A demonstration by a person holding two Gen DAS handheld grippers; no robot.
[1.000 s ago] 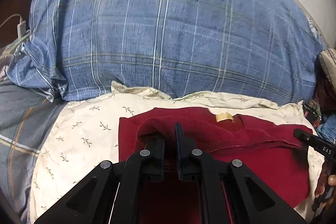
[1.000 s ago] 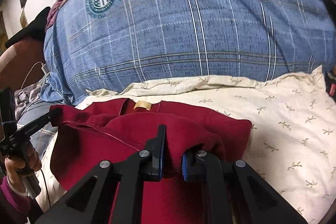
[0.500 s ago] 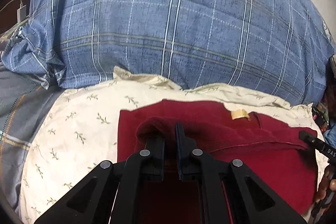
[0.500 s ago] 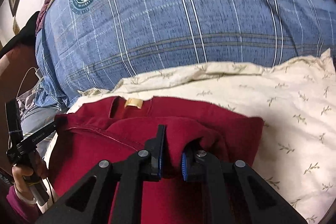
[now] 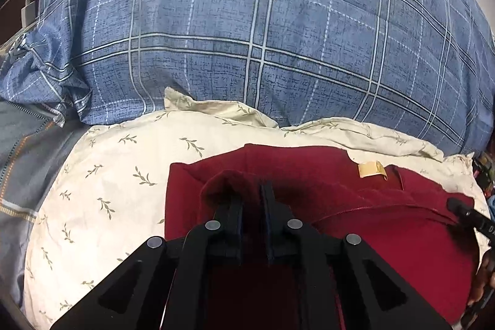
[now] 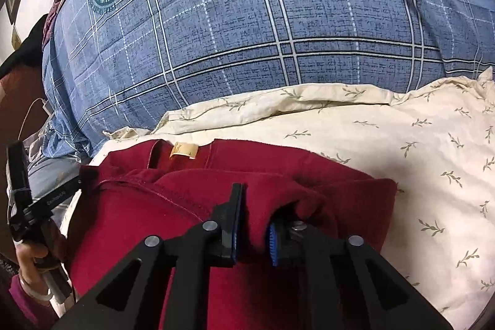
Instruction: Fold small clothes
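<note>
Nearest the cameras, the left gripper [image 5: 251,207] has a bunched edge of the red garment [image 5: 386,225] between its narrow-set jaws, which are just starting to open; this looks like the lower edge carried up so it can be laid over the upper part. The right gripper [image 6: 253,226] has a thicker hump of the same cloth between its blue pads [image 6: 272,240], and its jaws are opening too, probably to drop the fold in place. The garment lies on a cream pillow with a leaf print [image 6: 417,144], used as a flat folding surface, with its neck label [image 6: 184,150] towards the far edge. Beyond rises a blue checked pillow [image 5: 247,36].
</note>
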